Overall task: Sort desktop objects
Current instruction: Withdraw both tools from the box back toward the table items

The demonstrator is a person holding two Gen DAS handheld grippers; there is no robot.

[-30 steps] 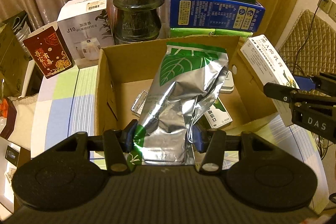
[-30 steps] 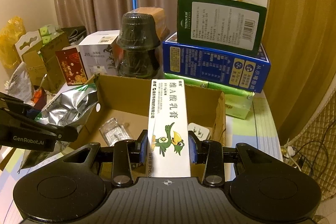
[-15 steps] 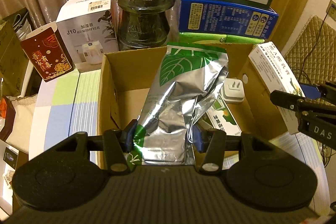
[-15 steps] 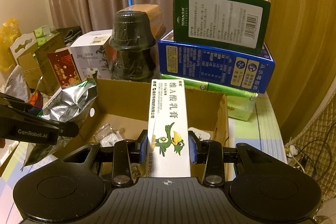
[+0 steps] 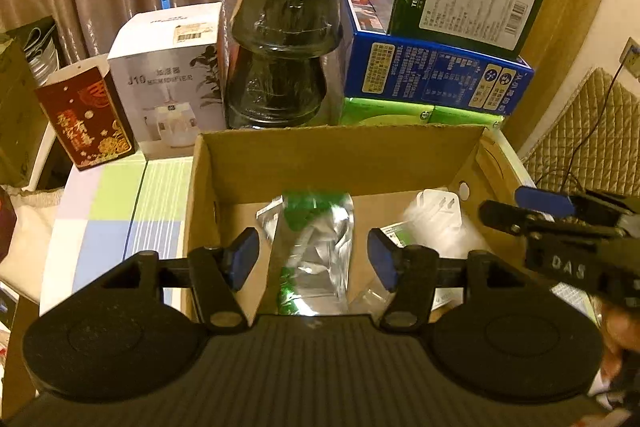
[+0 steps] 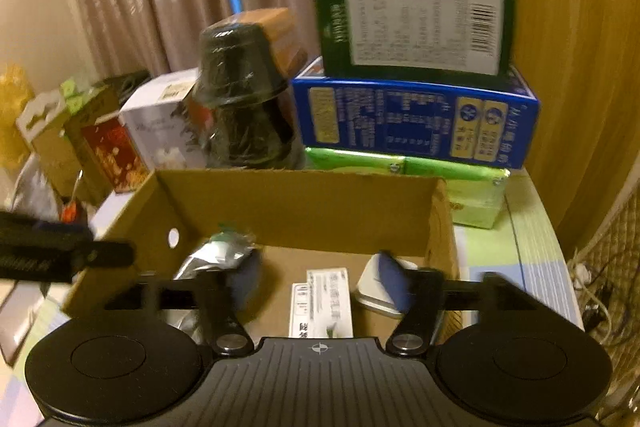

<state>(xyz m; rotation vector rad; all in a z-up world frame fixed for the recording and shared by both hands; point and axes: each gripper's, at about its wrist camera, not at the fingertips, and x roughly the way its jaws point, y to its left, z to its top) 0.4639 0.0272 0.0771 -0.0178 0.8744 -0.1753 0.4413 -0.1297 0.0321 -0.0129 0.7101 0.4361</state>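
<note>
Left wrist view: left gripper (image 5: 313,259) jaws opening, pads clear of foil pouch (image 5: 316,251) lying in cardboard box (image 5: 340,155) | right gripper (image 6: 316,285) jaws opening, white ointment carton (image 6: 322,303) loose on box floor beside white plug (image 6: 370,291)

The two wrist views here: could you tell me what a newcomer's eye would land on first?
Probably the open cardboard box at centre, with a silver-and-green foil pouch and a white carton inside. Both the left gripper and right gripper are opening above it. Behind, a blue box carries a green one.
</note>
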